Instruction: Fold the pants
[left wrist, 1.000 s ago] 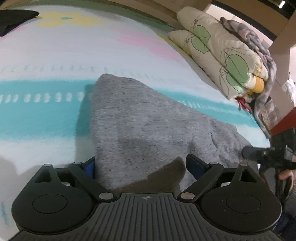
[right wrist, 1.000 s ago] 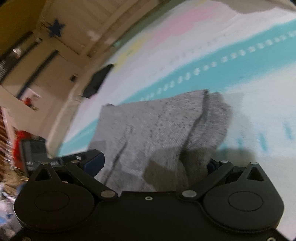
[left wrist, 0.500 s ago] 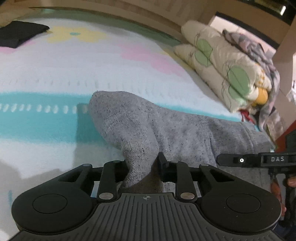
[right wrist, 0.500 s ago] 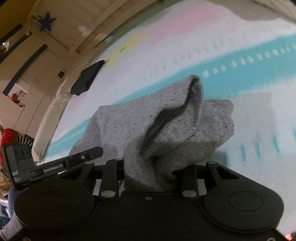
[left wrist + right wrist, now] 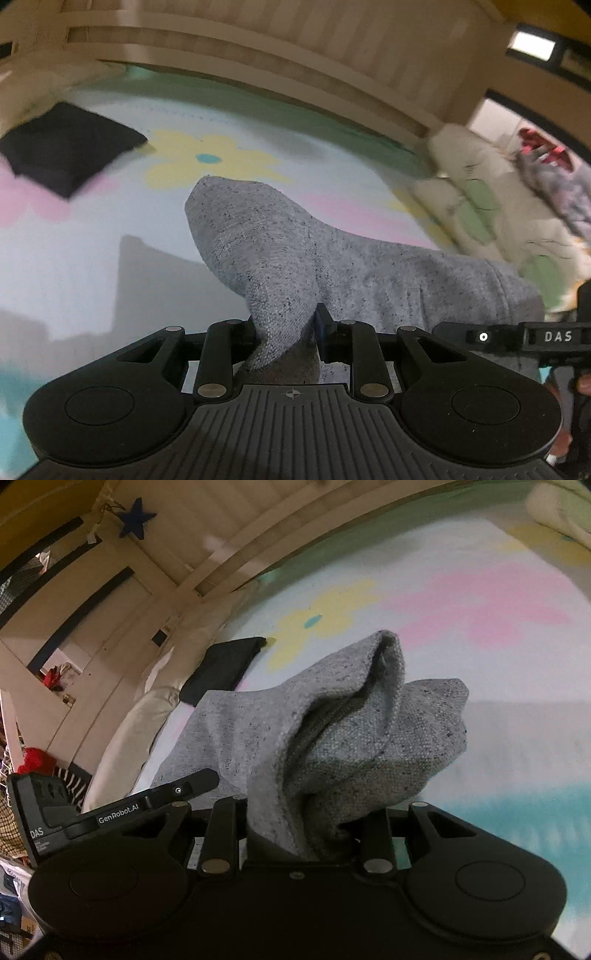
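Note:
The grey speckled pants [image 5: 280, 254] are lifted off the bed, stretched between both grippers. My left gripper [image 5: 286, 332] is shut on one bunched end of the pants, with cloth rising in a peak ahead of it. My right gripper [image 5: 303, 834] is shut on the other end of the pants [image 5: 332, 738], which folds over in front of it. The right gripper also shows at the right of the left wrist view [image 5: 517, 338]. The left gripper shows at the left of the right wrist view [image 5: 122, 808]. The fingertips are hidden in cloth.
The bed sheet [image 5: 92, 240] is white with pink, yellow and teal flower print. A folded black garment [image 5: 66, 147] lies at its far left, also seen in the right wrist view [image 5: 221, 668]. Stacked pillows [image 5: 491, 199] and a wooden headboard [image 5: 258, 55] border the bed.
Both grippers closed on the ends of the pants and raised them off the sheet. The views tilted up toward the far side of the bed.

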A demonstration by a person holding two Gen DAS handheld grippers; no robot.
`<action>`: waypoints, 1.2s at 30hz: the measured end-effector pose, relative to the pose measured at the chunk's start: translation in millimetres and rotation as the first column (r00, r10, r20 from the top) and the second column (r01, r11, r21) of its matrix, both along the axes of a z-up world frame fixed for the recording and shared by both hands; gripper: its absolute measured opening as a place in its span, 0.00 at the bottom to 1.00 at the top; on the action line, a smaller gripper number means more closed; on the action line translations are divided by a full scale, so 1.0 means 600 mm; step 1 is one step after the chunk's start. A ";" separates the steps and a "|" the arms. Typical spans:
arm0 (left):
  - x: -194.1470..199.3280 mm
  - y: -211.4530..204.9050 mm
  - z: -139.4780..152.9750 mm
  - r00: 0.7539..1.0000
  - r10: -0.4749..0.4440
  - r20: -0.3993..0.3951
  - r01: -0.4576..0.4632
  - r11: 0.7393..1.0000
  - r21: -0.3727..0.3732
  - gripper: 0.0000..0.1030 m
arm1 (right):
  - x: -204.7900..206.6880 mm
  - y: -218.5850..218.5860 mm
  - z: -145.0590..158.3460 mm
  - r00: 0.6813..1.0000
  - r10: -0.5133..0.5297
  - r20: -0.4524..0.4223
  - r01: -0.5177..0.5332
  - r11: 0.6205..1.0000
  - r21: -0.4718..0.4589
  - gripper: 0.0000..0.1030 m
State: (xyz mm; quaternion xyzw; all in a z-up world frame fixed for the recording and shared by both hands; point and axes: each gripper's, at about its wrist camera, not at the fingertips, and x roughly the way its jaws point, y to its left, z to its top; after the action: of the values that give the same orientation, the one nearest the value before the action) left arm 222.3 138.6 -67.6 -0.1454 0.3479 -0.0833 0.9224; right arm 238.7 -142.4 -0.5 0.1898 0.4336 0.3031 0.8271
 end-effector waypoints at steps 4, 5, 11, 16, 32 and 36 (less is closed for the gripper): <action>0.061 0.026 -0.053 0.998 0.027 -0.060 -0.025 0.999 0.029 0.26 | 0.077 0.044 -0.041 1.000 0.017 -0.020 -0.017 1.000 -0.005 0.40; 0.067 0.036 -0.070 0.996 0.033 -0.083 -0.030 0.999 0.033 0.28 | 0.091 0.052 -0.055 1.000 0.022 -0.023 -0.022 1.000 -0.012 0.41; 0.064 0.052 -0.137 0.991 0.074 -0.108 -0.069 0.996 0.050 0.45 | 0.144 0.066 -0.155 0.996 -0.056 -0.067 0.044 0.985 -0.164 0.61; 0.050 0.044 -0.096 0.986 0.136 -0.093 -0.124 0.984 0.126 0.43 | 0.132 0.051 -0.151 0.996 -0.080 -0.049 0.073 0.989 -0.132 0.65; -0.079 -0.065 -0.107 0.993 0.080 -0.092 -0.048 0.950 0.307 0.45 | -0.002 0.107 -0.096 0.978 -0.006 0.210 0.111 0.865 -0.490 0.32; -0.085 -0.062 -0.063 0.988 0.107 -0.110 -0.069 0.949 0.308 0.43 | -0.010 0.118 -0.096 0.980 -0.009 0.199 0.118 0.832 -0.543 0.33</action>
State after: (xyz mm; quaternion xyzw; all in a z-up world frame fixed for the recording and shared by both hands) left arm 171.5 101.2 -105.6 -0.0223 0.4068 0.0217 0.9130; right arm 232.8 -71.7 -58.1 -0.0718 0.4157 0.1540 0.8935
